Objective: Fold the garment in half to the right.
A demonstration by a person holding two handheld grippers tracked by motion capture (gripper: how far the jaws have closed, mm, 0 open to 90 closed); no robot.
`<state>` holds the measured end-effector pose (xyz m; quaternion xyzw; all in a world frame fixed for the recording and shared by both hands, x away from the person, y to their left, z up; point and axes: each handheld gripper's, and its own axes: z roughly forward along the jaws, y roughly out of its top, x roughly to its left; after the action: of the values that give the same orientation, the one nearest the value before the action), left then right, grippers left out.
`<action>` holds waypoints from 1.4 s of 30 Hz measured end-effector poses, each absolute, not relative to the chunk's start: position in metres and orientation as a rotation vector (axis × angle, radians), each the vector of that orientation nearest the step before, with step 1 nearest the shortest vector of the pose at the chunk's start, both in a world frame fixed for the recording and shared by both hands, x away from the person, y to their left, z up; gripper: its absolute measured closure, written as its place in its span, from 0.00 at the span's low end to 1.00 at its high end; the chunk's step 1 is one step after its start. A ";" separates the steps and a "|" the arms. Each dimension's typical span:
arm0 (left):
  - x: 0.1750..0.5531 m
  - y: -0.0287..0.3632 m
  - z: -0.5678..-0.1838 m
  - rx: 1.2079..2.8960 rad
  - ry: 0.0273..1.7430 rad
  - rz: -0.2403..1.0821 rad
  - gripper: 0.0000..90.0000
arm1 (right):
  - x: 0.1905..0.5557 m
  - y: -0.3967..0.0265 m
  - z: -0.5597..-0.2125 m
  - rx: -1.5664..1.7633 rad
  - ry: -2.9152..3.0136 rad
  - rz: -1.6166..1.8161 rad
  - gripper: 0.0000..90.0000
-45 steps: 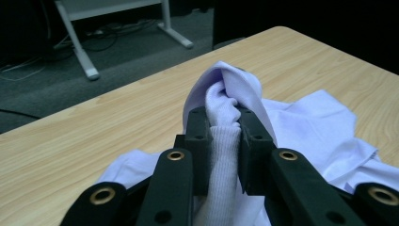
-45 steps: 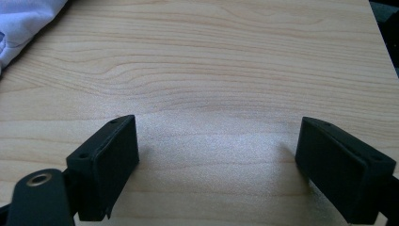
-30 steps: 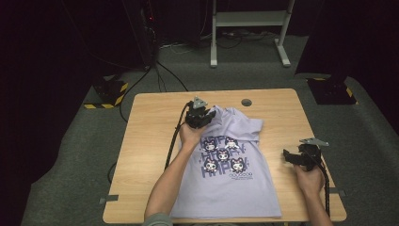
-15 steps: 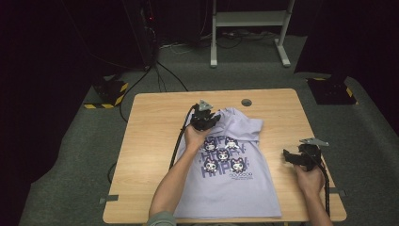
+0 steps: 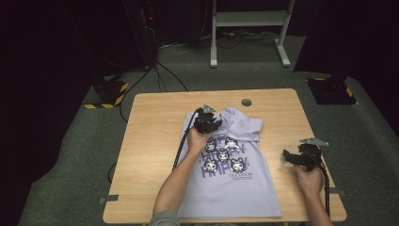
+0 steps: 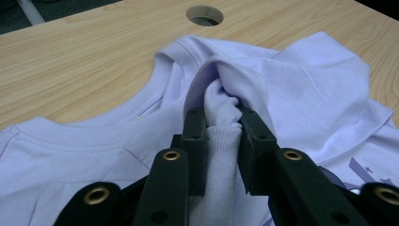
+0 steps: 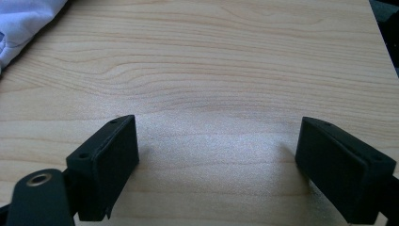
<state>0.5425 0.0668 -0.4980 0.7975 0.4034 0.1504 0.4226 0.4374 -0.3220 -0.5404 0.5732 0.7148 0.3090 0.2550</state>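
Your left gripper [image 6: 220, 141] pinches a fold of the lilac T-shirt [image 5: 235, 183] near its collar, on the wooden table [image 5: 155, 122]
Jaws easing apart: the bunched sleeve may slip free; your right gripper [image 7: 216, 160] stands spread over bare wood, unable to catch it

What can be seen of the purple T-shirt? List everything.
The T-shirt is pale lilac knit cloth with a ribbed round collar and a dark print of cartoon faces and lettering on the chest. It lies front up on the wooden table, hem toward the person, one sleeve folded inward over the body. The left claw pinches a bunched ridge of cloth near the collar. The right claw is open over bare wood beside it.
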 end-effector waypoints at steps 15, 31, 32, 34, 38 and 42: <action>0.538 0.071 -0.498 1.970 1.056 0.353 0.34 | 0.437 -0.322 -0.540 1.557 1.941 0.839 0.15; 0.527 0.083 -0.479 1.928 1.044 0.408 0.12 | 0.437 -0.322 -0.540 1.558 1.941 0.839 0.15; 0.527 0.084 -0.478 1.921 1.046 0.409 0.12 | 0.437 -0.322 -0.540 1.558 1.941 0.839 0.15; 0.525 0.086 -0.476 1.912 1.047 0.414 0.11 | 0.437 -0.322 -0.540 1.558 1.941 0.839 0.15; 0.523 0.090 -0.473 1.906 1.050 0.425 0.10 | 0.437 -0.322 -0.540 1.558 1.941 0.839 0.15; 0.520 0.096 -0.470 1.887 1.058 0.436 0.09 | 0.437 -0.322 -0.540 1.558 1.941 0.839 0.15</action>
<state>0.5201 0.0961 -0.4701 0.7634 0.4280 0.1764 0.4504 0.4375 -0.3221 -0.5404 0.5736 0.7146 0.3089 0.2548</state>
